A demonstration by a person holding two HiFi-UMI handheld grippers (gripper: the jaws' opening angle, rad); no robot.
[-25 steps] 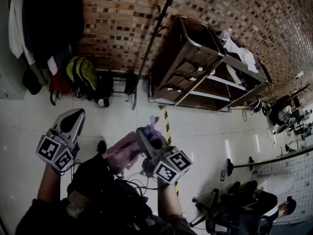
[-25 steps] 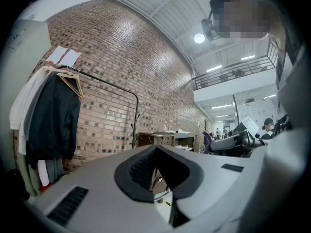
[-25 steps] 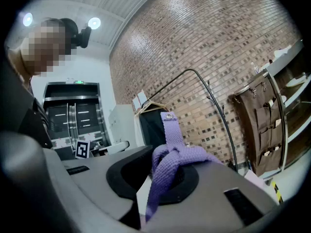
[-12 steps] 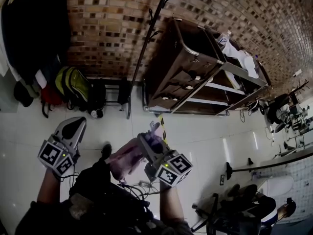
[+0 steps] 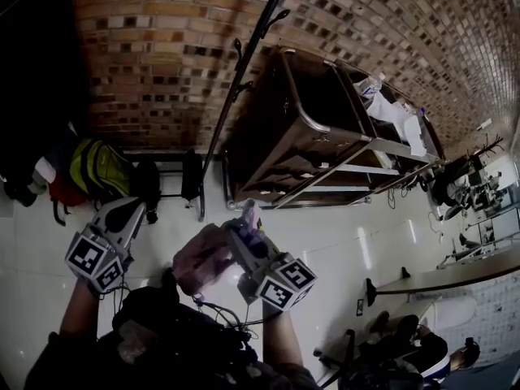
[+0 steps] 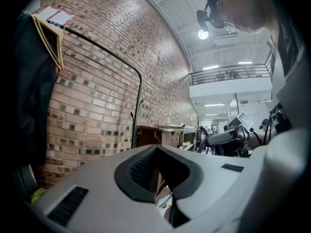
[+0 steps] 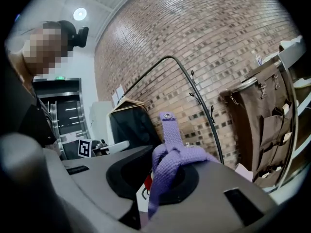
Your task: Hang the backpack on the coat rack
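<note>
One step, the approach, is in hand: right gripper (image 5: 247,219) clamped on the purple strap (image 7: 170,147) of the backpack (image 5: 201,260), short of the coat rack (image 5: 244,63), left gripper (image 5: 127,212) closed and empty; next, raise the strap over a hook (image 5: 280,14).

Down low, the left gripper (image 5: 123,216) sits level over the white tiled floor (image 5: 325,242), jaws together. The right gripper (image 5: 244,227) pinches the purple woven strap (image 5: 250,212) of the pink fabric backpack (image 5: 201,260). Ahead, the black metal coat rack (image 5: 244,63) rises against the brick wall (image 5: 154,55), with a brown canvas cart (image 5: 284,128) just right of it.
</note>
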